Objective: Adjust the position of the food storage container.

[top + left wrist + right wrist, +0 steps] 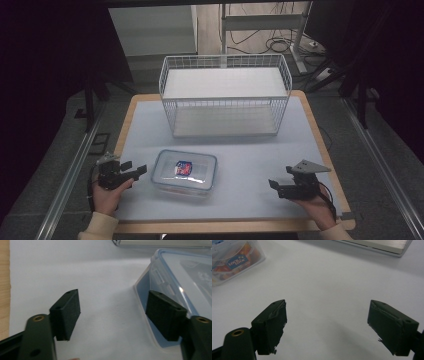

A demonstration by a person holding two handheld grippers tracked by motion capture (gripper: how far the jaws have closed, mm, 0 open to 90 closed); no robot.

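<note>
A clear plastic lidded container (185,171) with a blue-rimmed lid and a red and blue label lies on the white table top, front centre-left. Its corner (175,285) rises close beside my left gripper's right jaw, and its labelled side (234,260) sits at the upper left of the right gripper view. My left gripper (134,169) stands open just left of the container, nothing between its jaws. My right gripper (280,186) is open at the front right, well apart from the container, over bare table. A white wire basket (225,95) stands at the back centre.
The table (260,165) has a wooden rim (320,135) around its white top. The basket's base edge (382,246) lies ahead of the right gripper. Metal rails run along both sides of the table, and cables lie on the floor behind.
</note>
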